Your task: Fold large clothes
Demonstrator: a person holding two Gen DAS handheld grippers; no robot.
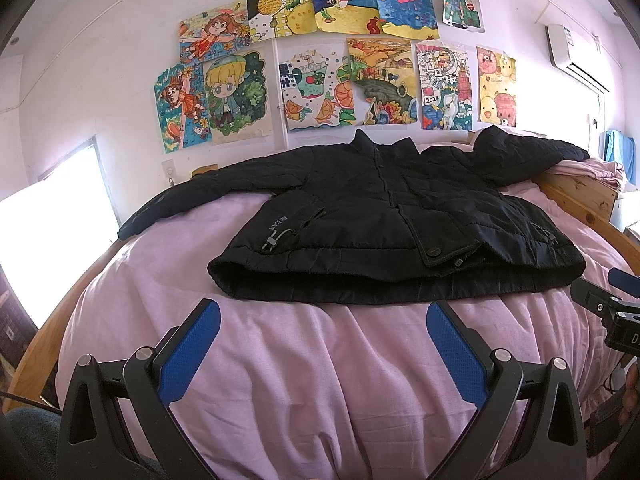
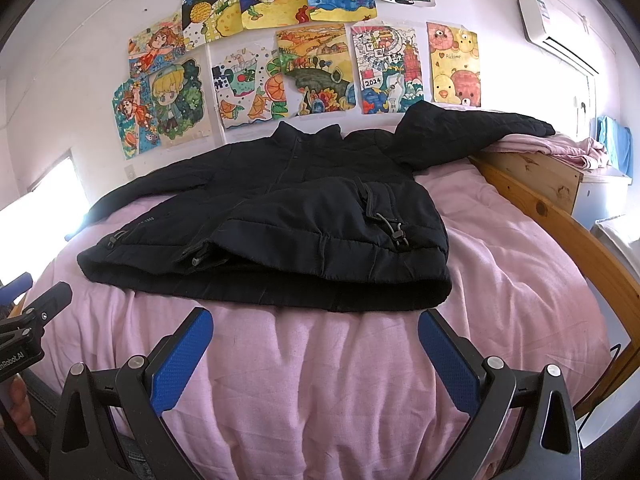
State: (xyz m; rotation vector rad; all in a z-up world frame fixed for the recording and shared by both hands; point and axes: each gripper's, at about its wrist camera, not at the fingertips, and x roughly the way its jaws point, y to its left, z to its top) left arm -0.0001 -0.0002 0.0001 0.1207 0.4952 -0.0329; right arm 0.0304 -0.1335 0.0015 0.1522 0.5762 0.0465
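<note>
The jacket lies flat on the bed, hem toward both grippers, sleeves running left-right. The left gripper and right gripper hover spread (holding nothing), each near its own hem corner.

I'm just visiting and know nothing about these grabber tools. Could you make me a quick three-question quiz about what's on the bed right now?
1. True or false: the black jacket is already folded.
2. What does the jacket lie on: A) pink bedsheet, B) bare floor, C) wooden table?
3. Are the left gripper and right gripper holding anything?

Key: 1. False, it lies spread flat, sleeves out. 2. A. 3. No, both are open, short of the hem.
</note>
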